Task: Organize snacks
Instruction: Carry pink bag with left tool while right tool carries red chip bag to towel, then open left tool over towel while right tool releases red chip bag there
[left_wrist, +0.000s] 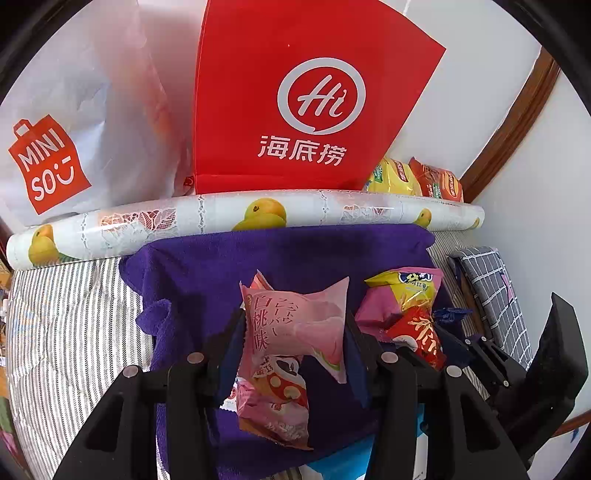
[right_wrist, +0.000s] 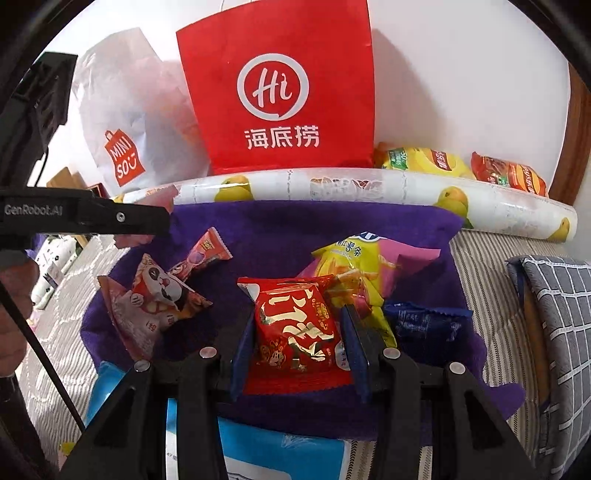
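1. Your left hand-held gripper (left_wrist: 295, 332) was clamped on a pale pink peach-flavour snack packet (left_wrist: 295, 325), its blue-padded fingers pressing both side edges; the packet appeared lifted off the purple towel (left_wrist: 207, 266).
2. Your right hand-held gripper (right_wrist: 299, 332) was closed on a red snack packet with gold lettering (right_wrist: 295, 328), pads tight on its two sides, low over the towel.
3. Beneath the left grip lay a pink packet with a cartoon figure (left_wrist: 275, 398), flat on the towel.
4. Just right of the red packet sat a yellow chip bag (right_wrist: 351, 266) overlapping a pink packet (right_wrist: 410, 260), with a dark blue packet (right_wrist: 424, 325) beside them.
5. The towel covered a striped bench (left_wrist: 62, 325); a fruit-printed roll (left_wrist: 258, 216) lay along its far edge.
6. Behind the roll stood a red paper bag (left_wrist: 303, 96) and a white plastic bag (left_wrist: 81, 122), with a yellow packet (right_wrist: 421, 158) and an orange packet (right_wrist: 509, 173) at the right.
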